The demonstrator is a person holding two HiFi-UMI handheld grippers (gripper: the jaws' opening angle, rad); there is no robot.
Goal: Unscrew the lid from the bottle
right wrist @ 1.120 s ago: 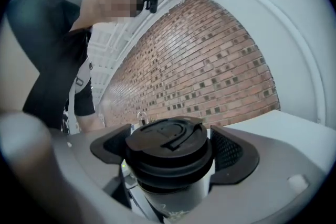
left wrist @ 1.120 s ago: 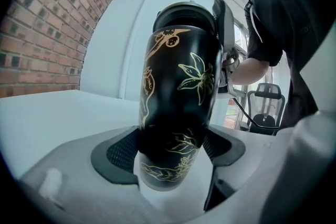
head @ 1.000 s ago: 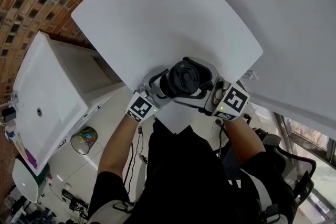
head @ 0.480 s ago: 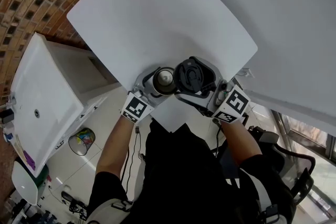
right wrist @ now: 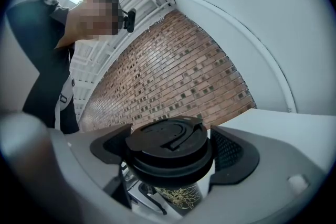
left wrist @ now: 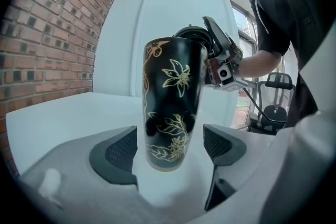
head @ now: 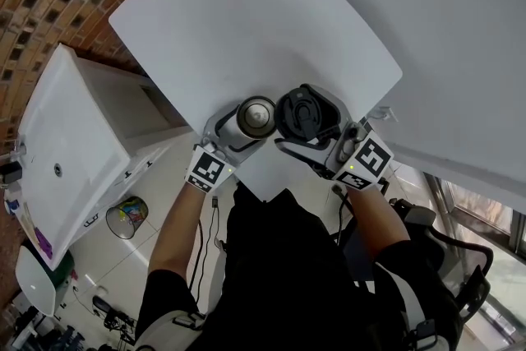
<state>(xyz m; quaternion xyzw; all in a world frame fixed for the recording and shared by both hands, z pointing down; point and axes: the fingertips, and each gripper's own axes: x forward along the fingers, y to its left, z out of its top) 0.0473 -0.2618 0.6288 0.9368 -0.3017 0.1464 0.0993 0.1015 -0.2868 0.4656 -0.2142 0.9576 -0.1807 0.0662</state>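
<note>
Near the front corner of the white surface point(head: 246, 20), the round black plastic lid point(head: 306, 113) is off the bottle, held in the right claw point(right wrist: 170, 147), which is spread wide around it. Just beside it, the black gold-flowered bottle point(head: 256, 117) is upright and open-mouthed, its base pinched in the left claw point(left wrist: 170, 149) (steadying it, I judge).

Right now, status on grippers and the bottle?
Left gripper grips bottle. Right gripper holds lid, off, beside bottle. Nothing in the way.
</note>
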